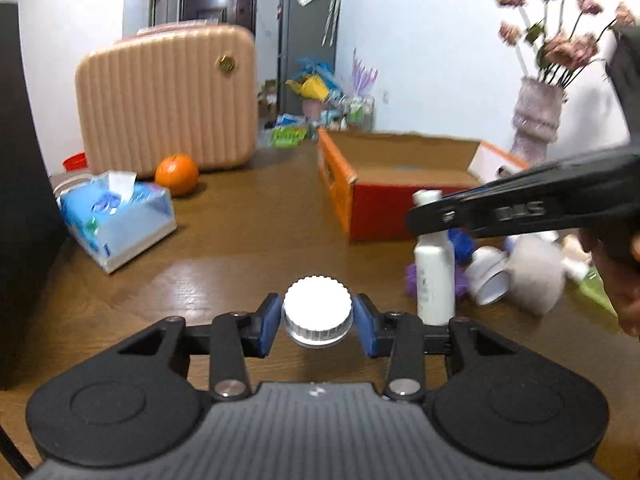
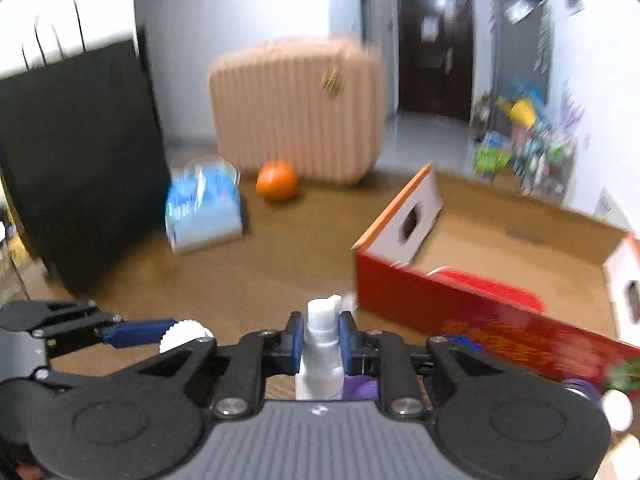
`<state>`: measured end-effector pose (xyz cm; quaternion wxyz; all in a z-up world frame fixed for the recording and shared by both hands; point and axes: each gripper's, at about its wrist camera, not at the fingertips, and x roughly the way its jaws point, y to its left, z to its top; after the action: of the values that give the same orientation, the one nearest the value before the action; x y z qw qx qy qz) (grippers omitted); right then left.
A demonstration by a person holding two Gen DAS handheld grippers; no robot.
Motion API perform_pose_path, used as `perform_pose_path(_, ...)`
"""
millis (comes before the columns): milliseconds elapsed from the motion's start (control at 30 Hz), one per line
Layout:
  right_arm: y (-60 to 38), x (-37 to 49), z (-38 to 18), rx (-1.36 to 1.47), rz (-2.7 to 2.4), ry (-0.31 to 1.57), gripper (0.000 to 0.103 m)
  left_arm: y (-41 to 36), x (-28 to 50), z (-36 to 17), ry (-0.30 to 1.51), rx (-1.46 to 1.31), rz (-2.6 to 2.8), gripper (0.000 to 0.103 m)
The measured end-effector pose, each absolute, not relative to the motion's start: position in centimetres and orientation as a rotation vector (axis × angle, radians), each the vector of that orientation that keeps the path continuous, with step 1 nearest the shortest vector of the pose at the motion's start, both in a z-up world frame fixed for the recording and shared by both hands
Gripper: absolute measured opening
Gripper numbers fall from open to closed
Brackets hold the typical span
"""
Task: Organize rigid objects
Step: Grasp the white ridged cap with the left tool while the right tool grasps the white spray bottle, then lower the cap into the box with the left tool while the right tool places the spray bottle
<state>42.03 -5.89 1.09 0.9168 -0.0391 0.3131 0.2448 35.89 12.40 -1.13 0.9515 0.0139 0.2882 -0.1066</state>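
Two grips active: left gripper (image 1: 318, 322) clamps jar (image 1: 318, 312) by cap; right gripper (image 2: 320, 340) pinches bottle (image 2: 320, 354) neck. Risk: cap unscrews, bottle swings against box (image 2: 460, 316) wall.

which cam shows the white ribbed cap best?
Left wrist: the white ribbed cap sits centred and sharp between the left tool's pads. The right wrist view catches only a blurred sliver of it, behind its own frame.
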Motion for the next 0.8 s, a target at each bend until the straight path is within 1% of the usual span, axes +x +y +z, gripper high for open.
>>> perform_pose_path(100,-9.2,40.7,2.9,-0.012,0.477,0.564,0.017,10.7,36.6,0.4,0.566,0.023,-0.237,0.04)
perform_pose_path(200,-12.2,41.4,5.1,-0.007,0.443,0.485,0.017,8.6,39.1,2.4,0.549,0.008,-0.267,0.04)
perform_pose_path(300,-15.7,44.9,6.9,-0.022,0.36,0.407,0.017,6.9,43.9,3.8,0.567,-0.042,-0.311,0.04)
perform_pose_path(367,-18.1,48.7,7.2,-0.035,0.277,0.406,0.018,5.3,48.4,4.0,0.61,-0.049,-0.287,0.04)
perform_pose_path(500,-22.2,57.0,5.1,-0.03,0.171,0.434,0.018,1.8,57.6,3.0,0.696,0.017,-0.234,0.04)
perform_pose_path(633,-23.3,63.4,2.3,-0.081,0.085,0.459,0.018,-1.7,65.2,1.0,0.785,0.084,-0.185,0.04)
perform_pose_path(700,-23.6,65.5,1.3,-0.101,0.044,0.489,0.018,-2.4,68.0,-0.3,0.838,0.116,-0.151,0.04)
perform_pose_path(800,-24.2,67.3,0.4,-0.114,0.008,0.537,0.018,-2.9,70.2,-1.5,0.873,0.13,-0.132,0.041)
